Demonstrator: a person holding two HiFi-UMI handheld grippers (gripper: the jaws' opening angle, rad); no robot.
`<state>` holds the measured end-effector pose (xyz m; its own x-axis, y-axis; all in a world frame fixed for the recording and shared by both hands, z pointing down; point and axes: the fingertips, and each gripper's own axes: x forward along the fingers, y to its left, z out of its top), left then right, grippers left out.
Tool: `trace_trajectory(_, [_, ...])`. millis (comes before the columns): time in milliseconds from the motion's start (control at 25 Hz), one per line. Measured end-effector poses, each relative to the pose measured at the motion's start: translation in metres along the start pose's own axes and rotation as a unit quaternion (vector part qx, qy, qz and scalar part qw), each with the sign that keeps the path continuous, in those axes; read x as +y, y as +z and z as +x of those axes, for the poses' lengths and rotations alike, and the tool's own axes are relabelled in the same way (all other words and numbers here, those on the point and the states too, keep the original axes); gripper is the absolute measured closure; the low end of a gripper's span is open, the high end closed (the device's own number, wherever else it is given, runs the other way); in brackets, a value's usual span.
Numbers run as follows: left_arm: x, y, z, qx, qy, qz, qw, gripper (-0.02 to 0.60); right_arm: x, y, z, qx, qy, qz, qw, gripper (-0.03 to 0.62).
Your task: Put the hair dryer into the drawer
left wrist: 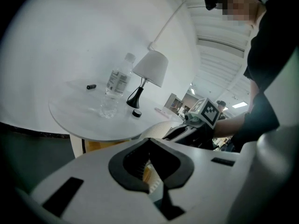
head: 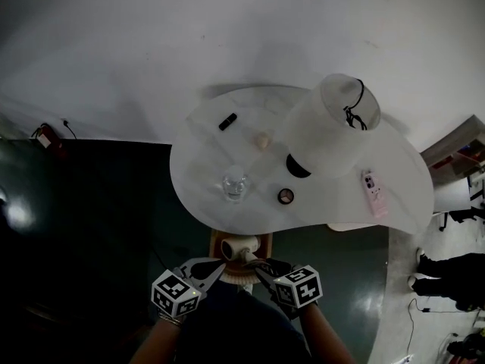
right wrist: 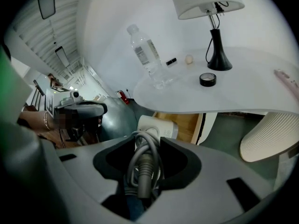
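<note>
The white hair dryer is seen at the 6 o'clock edge of the table, over the open wooden drawer under that edge. Whether it rests in the drawer cannot be told. Its grey cord is bundled in loops against the handle. This bundle is clamped between the jaws of the right gripper, which are held fairly wide by it, with the dryer's body just past the fingertips.

The left gripper is placed at the dryer's 8 o'clock in the head view, close beside it. Its jaw tips are brought together and nothing is held between them.

On the table, a clear water bottle is found at the dryer's 12 o'clock, and a small round black tin at 1 o'clock. A white-shaded lamp is set further off at 1 o'clock, and a pink handset lies at 2 o'clock. A small black stick and a pale ball are seen toward the far edge, near 12 o'clock.
</note>
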<state>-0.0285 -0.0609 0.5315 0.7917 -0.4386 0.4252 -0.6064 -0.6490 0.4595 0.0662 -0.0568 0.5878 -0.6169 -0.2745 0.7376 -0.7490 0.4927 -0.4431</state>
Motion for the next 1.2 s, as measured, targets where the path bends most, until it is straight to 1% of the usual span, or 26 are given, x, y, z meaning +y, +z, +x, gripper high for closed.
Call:
trace_trajectory(120, [0.008, -0.004, 0.003, 0.024, -0.012, 0.004, 0.9996, 0.574, -0.002, -0.001, 0.006, 0.002, -0.013, 0.013, 1.0, 0.411])
trace_trajectory(440, [0.03, -0.018, 0.014, 0.068, -0.042, 0.005, 0.9968, 0.574, -0.007, 0.001, 0.025, 0.003, -0.038, 0.035, 0.999, 0.411])
trace_trajectory(720, [0.045, -0.021, 0.021, 0.088, -0.069, 0.003, 0.9938, 0.574, -0.003, 0.004, 0.039, 0.006, -0.059, 0.052, 0.997, 0.411])
trace_trajectory(840, [0.047, -0.026, 0.025, 0.096, -0.081, -0.004, 0.9921, 0.574, -0.003, 0.005, 0.044, 0.006, -0.066, 0.059, 0.996, 0.411])
trace_trajectory(920, [0.048, -0.03, 0.025, 0.103, -0.088, -0.002, 0.9908, 0.574, -0.002, 0.004, 0.048, 0.011, -0.069, 0.058, 0.996, 0.411])
trace_trajectory(1080, [0.054, -0.037, 0.027, 0.107, -0.093, 0.007, 0.9899, 0.574, -0.002, 0.002, 0.059, 0.02, -0.072, 0.059, 0.995, 0.411])
trace_trajectory(1200, [0.059, -0.039, 0.027, 0.107, -0.094, 0.007, 0.9897, 0.574, 0.0, 0.001, 0.066, 0.029, -0.075, 0.056, 0.995, 0.411])
